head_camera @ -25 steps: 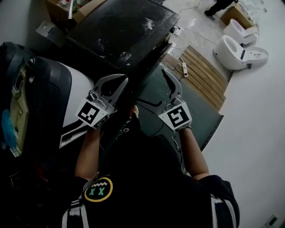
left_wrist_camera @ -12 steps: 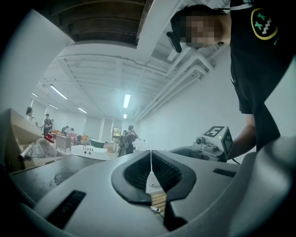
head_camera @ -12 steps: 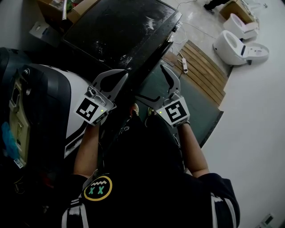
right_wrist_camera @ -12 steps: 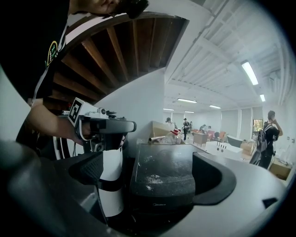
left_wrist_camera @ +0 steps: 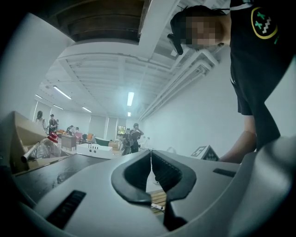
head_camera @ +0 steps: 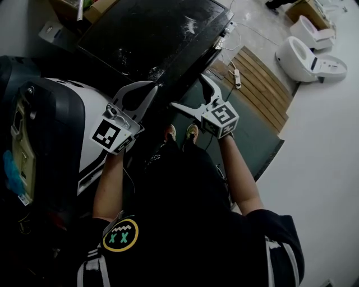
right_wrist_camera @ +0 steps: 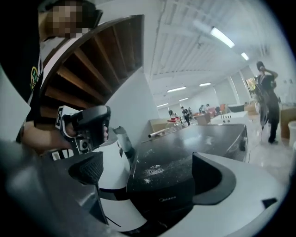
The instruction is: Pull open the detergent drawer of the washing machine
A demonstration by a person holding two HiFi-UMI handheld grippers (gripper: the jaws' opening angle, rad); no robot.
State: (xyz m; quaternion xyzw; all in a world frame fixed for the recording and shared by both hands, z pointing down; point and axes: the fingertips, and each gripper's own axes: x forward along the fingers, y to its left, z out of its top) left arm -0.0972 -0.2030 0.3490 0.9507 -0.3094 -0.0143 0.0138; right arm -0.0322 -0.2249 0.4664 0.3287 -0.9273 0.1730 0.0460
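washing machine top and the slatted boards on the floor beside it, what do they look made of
Washing machine top: smooth black gloss, probably plastic or glass; it shows sheen and white powdery smears. Slatted boards: likely bare wood, matte brown planks with dark gaps between.

white toilet, wooden slats, cardboard box

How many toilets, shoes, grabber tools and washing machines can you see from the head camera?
Toilets: 2
Shoes: 2
Grippers, left gripper and right gripper: 2
Washing machine: 1
Total: 7
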